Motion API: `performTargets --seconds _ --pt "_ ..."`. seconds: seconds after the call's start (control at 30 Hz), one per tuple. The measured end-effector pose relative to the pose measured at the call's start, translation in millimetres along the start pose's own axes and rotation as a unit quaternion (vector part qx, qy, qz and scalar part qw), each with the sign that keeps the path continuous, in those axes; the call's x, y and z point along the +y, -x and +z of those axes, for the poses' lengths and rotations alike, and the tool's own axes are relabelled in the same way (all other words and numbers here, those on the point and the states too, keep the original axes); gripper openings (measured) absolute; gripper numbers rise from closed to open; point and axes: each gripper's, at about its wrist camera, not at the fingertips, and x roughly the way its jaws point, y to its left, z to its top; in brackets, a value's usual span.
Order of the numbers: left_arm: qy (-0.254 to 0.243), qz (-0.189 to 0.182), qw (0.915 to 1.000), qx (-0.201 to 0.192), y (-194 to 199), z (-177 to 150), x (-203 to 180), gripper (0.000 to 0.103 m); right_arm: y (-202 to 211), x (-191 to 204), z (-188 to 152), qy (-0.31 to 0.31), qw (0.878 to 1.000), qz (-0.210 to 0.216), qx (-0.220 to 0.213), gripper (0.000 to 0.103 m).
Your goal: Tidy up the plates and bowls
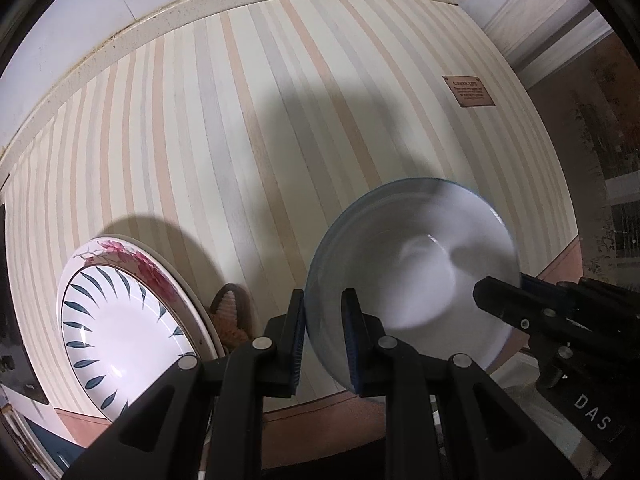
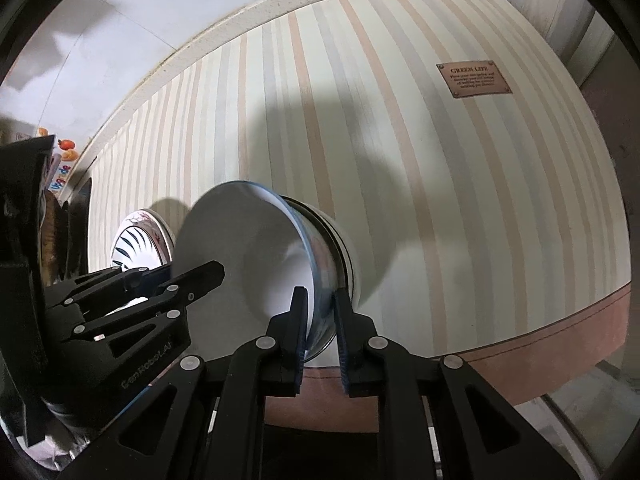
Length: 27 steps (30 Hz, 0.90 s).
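A white bowl with a blue rim (image 1: 416, 272) is held in the air above the striped mat, tilted and blurred. My left gripper (image 1: 323, 336) is shut on its left rim. My right gripper (image 2: 322, 320) is shut on its opposite rim, and shows in the left wrist view (image 1: 504, 300) at the right. The bowl (image 2: 248, 248) also shows in the right wrist view, with the left gripper (image 2: 192, 276) at its left. A leaf-patterned plate (image 1: 120, 328) lies on a floral plate (image 1: 132, 256) at the left of the mat; the stack shows small in the right wrist view (image 2: 138, 240).
The striped mat (image 1: 260, 120) covers the counter, with a brown label (image 1: 468, 91) at its far right. A brown object (image 1: 230, 316) lies beside the plate stack. A pale wall ledge (image 1: 200, 4) runs along the back. Colourful packets (image 2: 60, 164) stand far left.
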Motion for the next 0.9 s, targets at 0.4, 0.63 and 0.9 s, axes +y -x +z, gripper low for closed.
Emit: performTargets --seconds 0.4,0.63,0.9 --pt "-0.013 -0.012 0.9978 -0.063 65 -33 0 0.016 49 6 -15 0.011 0.998 -0.027 -0.05 0.019" --pt "-0.021 -0.025 0.993 -0.113 123 -64 3 0.017 117 18 -53 0.015 0.991 -0.045 -0.124 0.021" --pt "-0.026 -0.035 0.9845 -0.17 169 -86 1 0.046 172 32 -97 0.02 0.981 -0.062 -0.183 0.073"
